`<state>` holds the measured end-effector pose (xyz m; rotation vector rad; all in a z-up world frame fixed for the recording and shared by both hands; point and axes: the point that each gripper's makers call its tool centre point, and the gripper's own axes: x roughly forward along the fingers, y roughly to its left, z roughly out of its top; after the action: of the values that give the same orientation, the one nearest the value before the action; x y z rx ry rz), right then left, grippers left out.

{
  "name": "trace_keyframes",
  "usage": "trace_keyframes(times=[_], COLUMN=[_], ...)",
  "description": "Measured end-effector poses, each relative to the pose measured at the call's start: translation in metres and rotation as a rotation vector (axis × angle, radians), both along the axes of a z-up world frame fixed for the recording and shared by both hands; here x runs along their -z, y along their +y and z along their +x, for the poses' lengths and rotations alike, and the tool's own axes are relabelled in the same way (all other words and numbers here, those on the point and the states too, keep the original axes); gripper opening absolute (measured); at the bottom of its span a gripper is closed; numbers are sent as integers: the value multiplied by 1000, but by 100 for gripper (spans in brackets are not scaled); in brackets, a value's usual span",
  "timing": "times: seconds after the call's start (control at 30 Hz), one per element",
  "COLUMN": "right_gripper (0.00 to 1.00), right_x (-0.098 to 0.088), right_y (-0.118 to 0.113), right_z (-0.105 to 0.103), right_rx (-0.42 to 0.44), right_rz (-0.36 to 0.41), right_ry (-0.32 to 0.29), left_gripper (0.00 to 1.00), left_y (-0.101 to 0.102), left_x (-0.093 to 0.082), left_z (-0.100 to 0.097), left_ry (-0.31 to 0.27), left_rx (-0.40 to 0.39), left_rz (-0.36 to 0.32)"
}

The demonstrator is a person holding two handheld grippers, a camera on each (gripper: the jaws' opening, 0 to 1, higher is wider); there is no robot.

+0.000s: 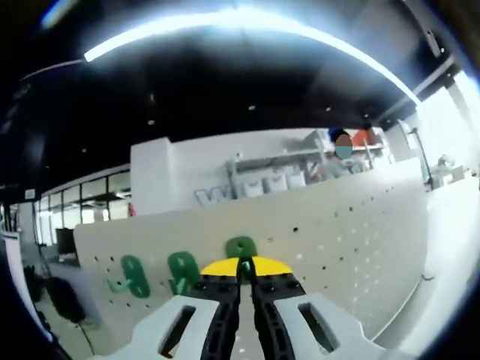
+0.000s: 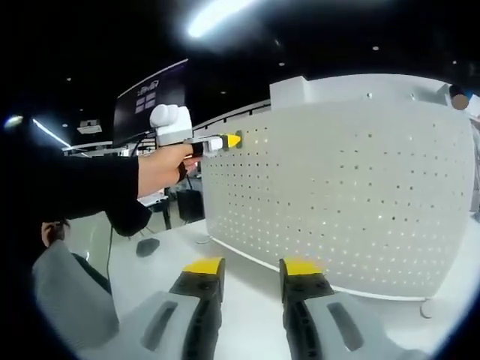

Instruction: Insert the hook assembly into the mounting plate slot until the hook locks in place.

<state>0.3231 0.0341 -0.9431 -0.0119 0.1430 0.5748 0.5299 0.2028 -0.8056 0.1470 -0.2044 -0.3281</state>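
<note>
Jaws of the left gripper point(image 1: 245, 279) pinch a green hook point(image 1: 241, 249) against the white pegboard point(image 1: 337, 225). Two more green hooks point(image 1: 159, 274) hang beside it. Right gripper point(image 2: 251, 268) gapes, holding nothing, above the table point(image 2: 247, 259).

A dark ceiling point(image 1: 225, 82) carries a long light strip point(image 1: 247, 22); below it stands a white wall point(image 1: 187, 161); shelving point(image 1: 277, 169) adjoins that wall; a dark monitor point(image 2: 150, 101) hangs nearby.
</note>
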Motion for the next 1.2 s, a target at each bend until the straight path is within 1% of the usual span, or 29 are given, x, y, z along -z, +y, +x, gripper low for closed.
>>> trace_keyframes(times=[0.13,0.27,0.47,0.6,0.7,1.03,1.07,1.2], right_gripper=[27,27,27,27,27,26,26,26], right_x=[-1,0,2,3,3,2,2,2], right_y=[0,1,3,5,6,5,5,6], right_z=[0,-1,0,-1,-1,-1,-1,-2], right_rx=[-1,-6,-14,-22,-24,-22,-22,-25], right_rz=[3,3,-4,-9,-11,-6,-7,-8], right_ry=[-2,1,5,10,10,8,8,7], left_gripper=[3,3,4,4,4,2,1,2], left_y=[-1,0,1,1,1,2,2,0], left_x=[5,5,0,-3,-2,-1,-1,-2], left_z=[0,-2,-6,-7,-6,-6,-6,-5], left_ry=[28,32,26,19,25,33,29,-9], left_rx=[-1,-3,3,3,8,0,-2,-32], left_rz=[-9,-14,-27,-17,-31,-46,-41,19])
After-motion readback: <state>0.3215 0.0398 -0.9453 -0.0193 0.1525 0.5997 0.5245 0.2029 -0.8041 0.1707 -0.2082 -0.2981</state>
